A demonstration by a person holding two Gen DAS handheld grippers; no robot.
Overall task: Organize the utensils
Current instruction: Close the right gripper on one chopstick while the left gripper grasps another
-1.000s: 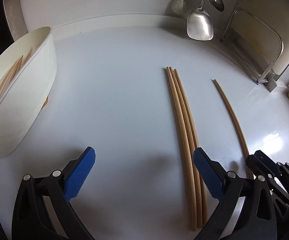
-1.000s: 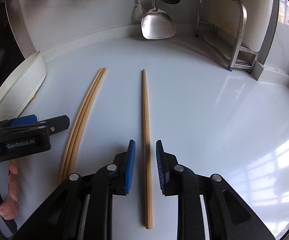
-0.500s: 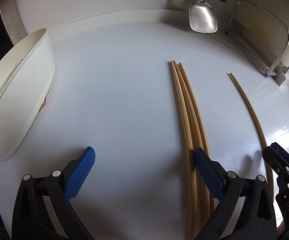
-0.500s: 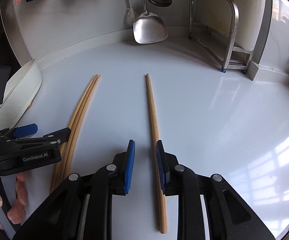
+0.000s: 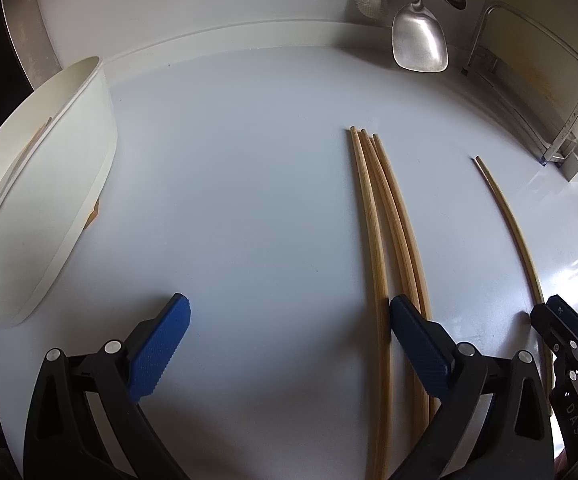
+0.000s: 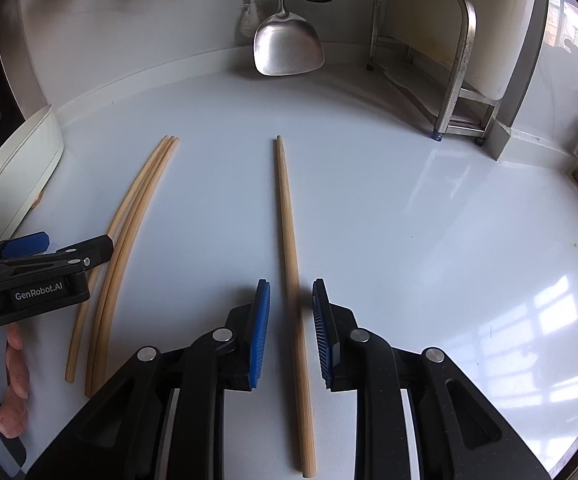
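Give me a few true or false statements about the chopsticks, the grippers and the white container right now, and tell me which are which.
1. Three chopsticks lie bundled on the counter. True.
2. The right gripper is clamped shut on the single chopstick. False: its jaws straddle it, still apart.
3. The left gripper is wide open. True.
4. The white container is on the grippers' right. False: it is on the left.
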